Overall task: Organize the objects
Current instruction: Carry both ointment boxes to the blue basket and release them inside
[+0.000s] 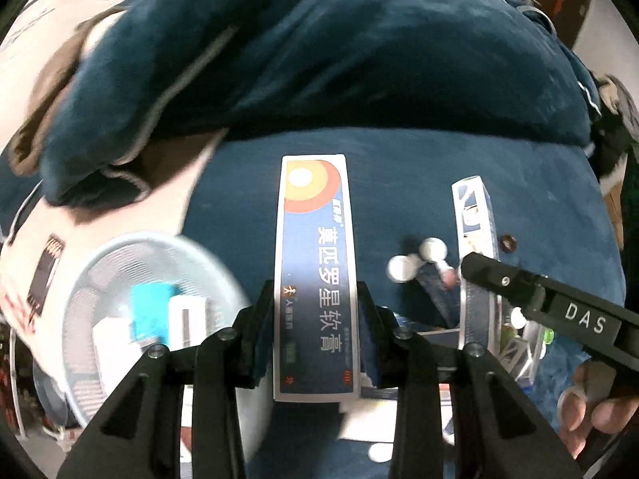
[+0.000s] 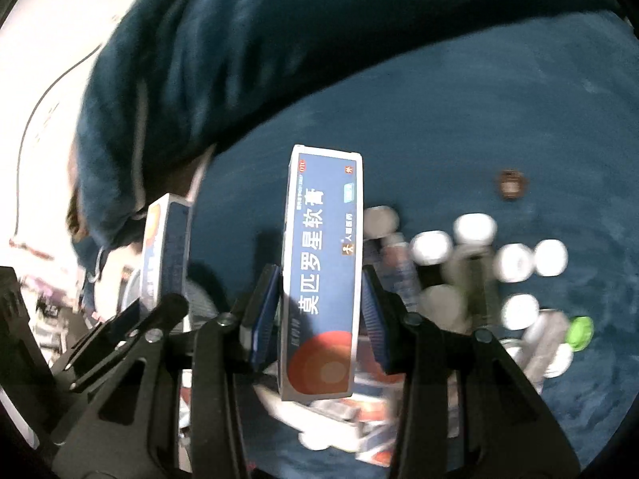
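Both claws grip a box each. My left claw point(image 1: 315, 311) pinches a long, flat blue carton point(image 1: 313, 275) by its narrow sides, the glossy card face turned up toward the lens, white characters running along it and an orange-and-yellow disc at the far end. My right claw point(image 2: 319, 311) clamps a matching blue carton point(image 2: 321, 275), ribbed blue pads point(image 2: 263, 315) pressed against both sides, with its orange disc at the near end. Each box is held above the seat, clear of the clutter below.

From the left wrist view I see the right claw's black finger crossing in at the right edge, and a hand point(image 1: 591, 407) wrapped around that grip at the lower right. Both claws tilt steeply downward.

Beneath them lies a dark blue, velvety sofa seat point(image 2: 479, 119), with a plump cushion point(image 1: 319, 52) of the same fabric, piped in pale cord, behind. Small bottles with round white caps point(image 2: 475, 227) are scattered over the seat to the right, one with a green cap point(image 2: 581, 331), and a small dark button point(image 2: 511, 183) sits in the upholstery. To the left, a pale, round ribbed basket point(image 1: 100, 267) holds a teal packet and white boxes.
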`<state>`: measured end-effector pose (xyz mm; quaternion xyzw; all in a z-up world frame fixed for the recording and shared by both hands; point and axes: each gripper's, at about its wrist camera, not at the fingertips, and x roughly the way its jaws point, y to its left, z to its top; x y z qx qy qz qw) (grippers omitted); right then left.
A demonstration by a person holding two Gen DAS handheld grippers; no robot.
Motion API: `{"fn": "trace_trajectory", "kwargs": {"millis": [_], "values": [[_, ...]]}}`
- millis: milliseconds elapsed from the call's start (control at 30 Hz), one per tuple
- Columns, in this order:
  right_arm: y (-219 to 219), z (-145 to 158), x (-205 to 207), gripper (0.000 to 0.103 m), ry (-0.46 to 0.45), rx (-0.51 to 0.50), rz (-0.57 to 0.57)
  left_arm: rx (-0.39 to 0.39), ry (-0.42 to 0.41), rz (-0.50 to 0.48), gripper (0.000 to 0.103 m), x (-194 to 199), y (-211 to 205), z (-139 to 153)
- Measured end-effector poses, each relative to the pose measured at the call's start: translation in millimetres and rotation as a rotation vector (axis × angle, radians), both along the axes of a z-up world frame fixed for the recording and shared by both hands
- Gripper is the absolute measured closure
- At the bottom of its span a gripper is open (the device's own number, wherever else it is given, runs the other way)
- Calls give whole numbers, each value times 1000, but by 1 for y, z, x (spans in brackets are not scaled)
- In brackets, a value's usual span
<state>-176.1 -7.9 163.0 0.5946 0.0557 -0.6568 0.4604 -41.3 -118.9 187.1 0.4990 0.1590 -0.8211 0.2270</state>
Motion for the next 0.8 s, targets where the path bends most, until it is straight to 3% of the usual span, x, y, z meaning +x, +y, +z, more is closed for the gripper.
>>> {"fn": "trace_trajectory", "kwargs": {"millis": [233, 433, 667, 700, 733, 767, 800], "values": [[-37, 7, 66, 62, -32, -39, 171, -13, 9, 160, 65, 66, -50, 14], [-65, 5, 109, 62, -112, -56, 265, 18, -34, 250, 65, 105, -71, 2], [-85, -14, 148, 59, -162, 21, 358, 57, -74, 351, 64, 138, -87, -17], [-86, -15, 148, 54, -161, 33, 366, 60, -74, 364, 60, 142, -89, -19], [-86, -16, 149, 49, -161, 40, 374, 65, -71, 374, 43, 145, -90, -19], [-85, -15, 149, 35, -156, 41, 371, 74, -63, 379, 23, 149, -92, -19], [-84, -13, 149, 20, -142, 42, 361, 77, -57, 386, 15, 151, -92, -18]]}}
